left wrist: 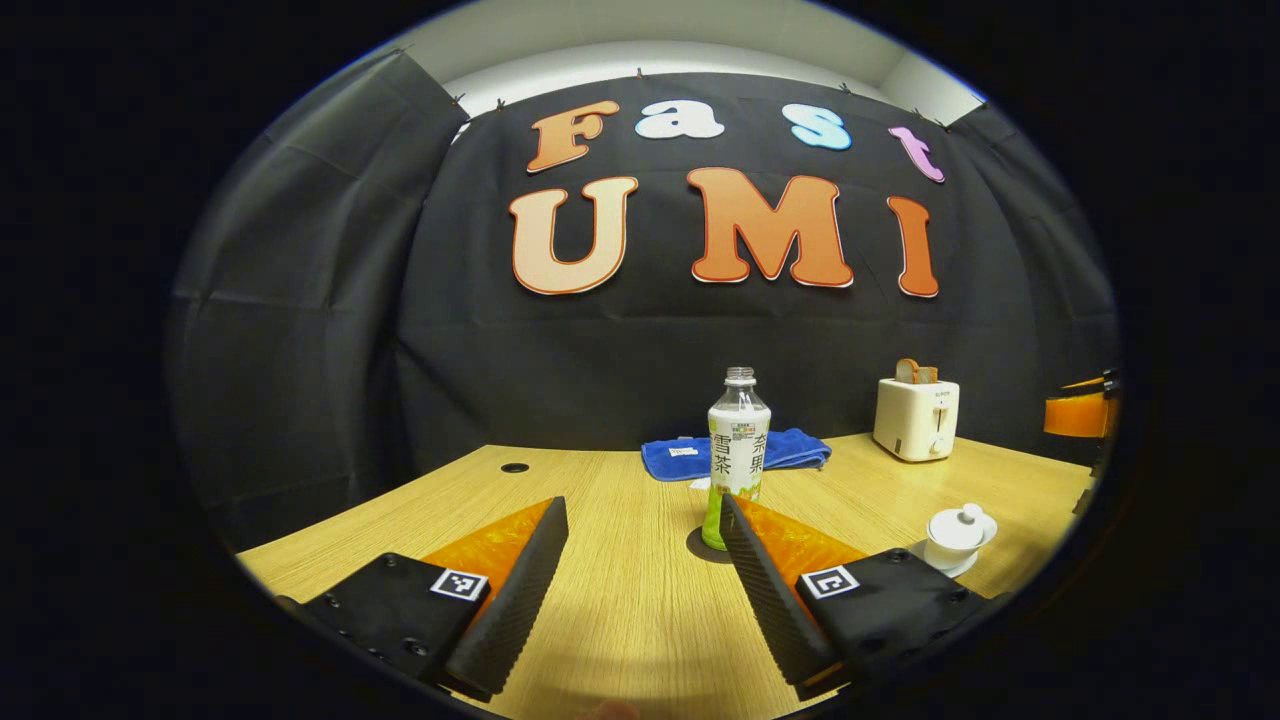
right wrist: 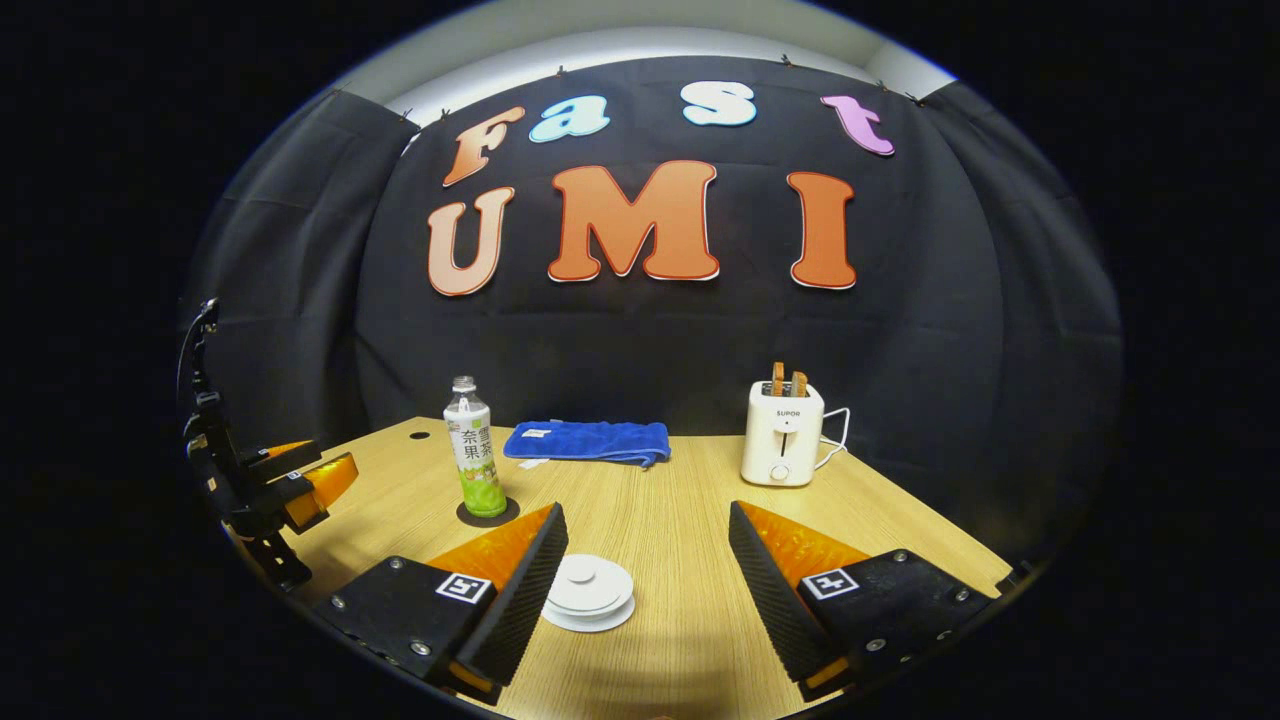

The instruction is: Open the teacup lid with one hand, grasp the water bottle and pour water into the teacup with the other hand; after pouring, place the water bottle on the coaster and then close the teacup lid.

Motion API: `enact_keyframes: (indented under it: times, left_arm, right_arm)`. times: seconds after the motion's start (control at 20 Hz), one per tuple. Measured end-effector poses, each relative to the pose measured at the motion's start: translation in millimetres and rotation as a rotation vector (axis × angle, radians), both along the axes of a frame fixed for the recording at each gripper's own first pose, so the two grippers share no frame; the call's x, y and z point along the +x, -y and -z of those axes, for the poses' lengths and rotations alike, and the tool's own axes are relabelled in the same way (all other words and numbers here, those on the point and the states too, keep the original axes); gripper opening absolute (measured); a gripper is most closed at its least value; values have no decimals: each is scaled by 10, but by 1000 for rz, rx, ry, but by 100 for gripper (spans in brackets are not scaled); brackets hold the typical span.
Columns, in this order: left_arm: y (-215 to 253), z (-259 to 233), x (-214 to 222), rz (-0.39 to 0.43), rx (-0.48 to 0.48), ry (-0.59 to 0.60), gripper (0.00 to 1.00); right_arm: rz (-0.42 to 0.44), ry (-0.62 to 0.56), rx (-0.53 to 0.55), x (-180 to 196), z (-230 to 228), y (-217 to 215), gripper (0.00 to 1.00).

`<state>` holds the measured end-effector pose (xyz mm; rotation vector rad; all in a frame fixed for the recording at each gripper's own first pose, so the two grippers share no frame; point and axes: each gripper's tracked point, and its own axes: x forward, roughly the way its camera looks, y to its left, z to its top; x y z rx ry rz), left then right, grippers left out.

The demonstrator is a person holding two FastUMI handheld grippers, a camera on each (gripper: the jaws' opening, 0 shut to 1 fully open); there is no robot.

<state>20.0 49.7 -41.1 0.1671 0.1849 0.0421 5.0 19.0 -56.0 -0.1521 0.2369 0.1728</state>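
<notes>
R gripper jaws wide, empty, over cup, lid on | L gripper also wide, empty | bottle upright on coaster | fits pre-pour or done; we can't tell, so we hold clear of both
</notes>
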Motion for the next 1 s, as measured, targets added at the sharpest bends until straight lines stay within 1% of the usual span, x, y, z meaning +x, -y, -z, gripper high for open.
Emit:
enact_keyframes:
  times: [0.05, 0.1, 0.15, 0.2, 0.4, 0.5, 0.55, 0.75, 0.8, 0.95, 1.0]
  left_arm:
    - [13, -7, 1, 2, -1, 0, 95]
    - [12, 0, -6, 3, -3, -1, 98]
    - [13, -3, -2, 4, -4, 0, 95]
    - [8, -6, -2, 3, -4, 1, 98]
    - [2, -34, -8, 1, 0, 8, 98]
    - [2, -35, -13, 1, 1, 8, 98]
    - [7, -27, -8, 1, -1, 7, 95]
    - [-3, -8, -14, 1, -1, -2, 95]
    - [-15, -8, -5, -3, -1, -2, 98]
    - [-24, -16, -5, -5, -5, 2, 98]
    - [-25, -26, -7, -4, -5, 4, 95]
  right_arm:
    - [1, 1, 0, -6, -5, 2, 97]
    - [1, 2, 0, -8, -9, 0, 97]
    - [0, 2, -1, -15, -9, -5, 97]
    - [-1, 3, -2, -17, -15, -12, 97]
    - [-5, 2, -4, -21, -11, -36, 97]
    - [-6, 2, -5, -27, -10, -39, 97]
    - [-5, 1, -5, -30, -13, -33, 97]
    - [-4, 1, -5, -33, -12, -42, 97]
    - [-3, 1, -5, -31, -12, -37, 97]
    - [-2, 0, -5, -29, -15, -38, 97]
    - [-2, 0, -6, -32, -9, -41, 97]
